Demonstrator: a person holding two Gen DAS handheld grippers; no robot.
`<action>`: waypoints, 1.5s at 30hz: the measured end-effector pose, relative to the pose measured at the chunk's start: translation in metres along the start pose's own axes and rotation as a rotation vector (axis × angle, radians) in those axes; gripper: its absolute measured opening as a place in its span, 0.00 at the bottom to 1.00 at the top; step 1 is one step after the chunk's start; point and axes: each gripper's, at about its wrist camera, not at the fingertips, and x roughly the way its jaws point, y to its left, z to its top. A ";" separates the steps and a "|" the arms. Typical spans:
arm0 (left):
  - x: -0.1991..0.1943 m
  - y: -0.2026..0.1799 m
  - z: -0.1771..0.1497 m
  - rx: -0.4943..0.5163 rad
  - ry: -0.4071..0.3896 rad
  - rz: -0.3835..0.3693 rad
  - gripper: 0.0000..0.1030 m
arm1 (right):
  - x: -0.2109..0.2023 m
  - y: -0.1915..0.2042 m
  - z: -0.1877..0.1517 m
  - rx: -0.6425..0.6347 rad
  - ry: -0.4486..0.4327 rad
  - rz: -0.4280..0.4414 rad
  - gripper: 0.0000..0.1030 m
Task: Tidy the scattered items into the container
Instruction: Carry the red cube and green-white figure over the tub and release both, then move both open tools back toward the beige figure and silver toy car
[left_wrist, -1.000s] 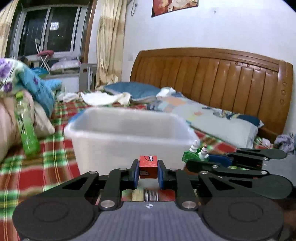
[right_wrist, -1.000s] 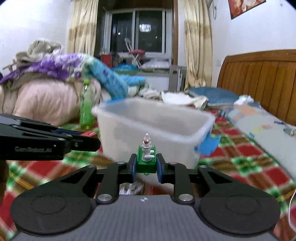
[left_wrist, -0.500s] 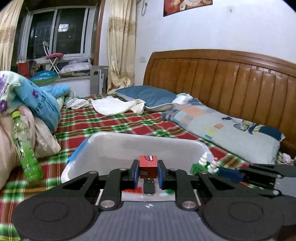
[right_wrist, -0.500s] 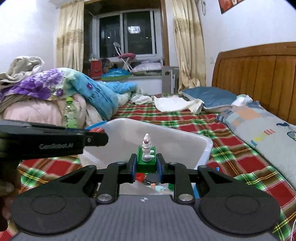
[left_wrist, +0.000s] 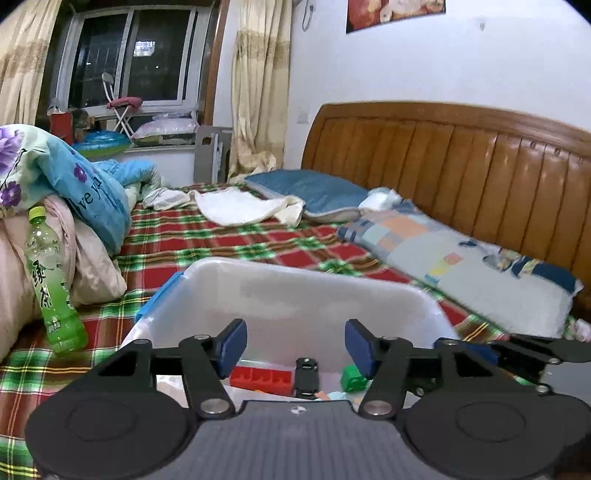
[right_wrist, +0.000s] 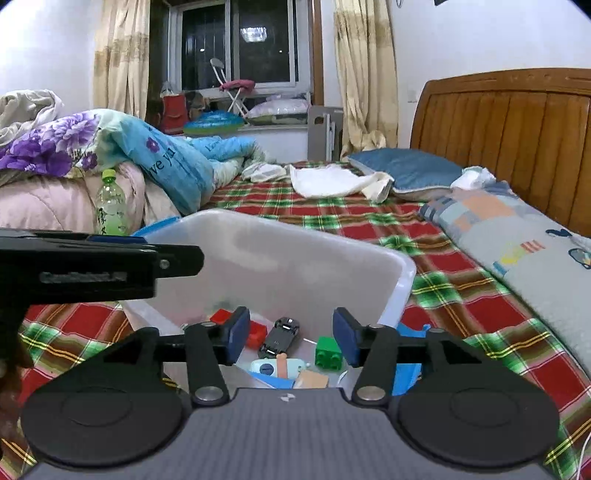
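Observation:
A translucent white plastic bin (left_wrist: 303, 273) (right_wrist: 317, 254) stands on the plaid bed. My left gripper (left_wrist: 295, 349) is open and empty above the bin's near side. My right gripper (right_wrist: 290, 334) is open and empty above the bin too. Inside the bin lie a red brick (left_wrist: 260, 378) (right_wrist: 256, 332), a dark toy car (left_wrist: 306, 376) (right_wrist: 279, 336), a green brick (left_wrist: 352, 378) (right_wrist: 328, 352) and a light blue toy (right_wrist: 275, 367). The left gripper's side (right_wrist: 92, 267) shows at the left of the right wrist view.
A green drink bottle (left_wrist: 51, 288) (right_wrist: 110, 206) leans on piled quilts (right_wrist: 55, 155) at the left. Pillows (left_wrist: 461, 266) lie along the wooden headboard (left_wrist: 461, 166) at the right. A white cloth (left_wrist: 240, 206) lies beyond the bin. A blue lid piece (right_wrist: 408, 363) lies by the bin.
Both grippers have opened over the bin. The red cube has left my left gripper and the green toy with the white figure has left my right gripper.

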 end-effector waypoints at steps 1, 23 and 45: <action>-0.006 -0.001 0.000 0.001 -0.006 -0.009 0.61 | -0.003 0.000 0.001 0.003 -0.007 0.000 0.53; -0.050 0.017 -0.105 0.044 0.151 -0.077 0.64 | -0.049 0.038 -0.074 -0.136 0.045 0.028 0.60; 0.014 0.031 -0.131 0.104 0.228 -0.105 0.37 | -0.020 0.046 -0.115 -0.109 0.129 0.053 0.60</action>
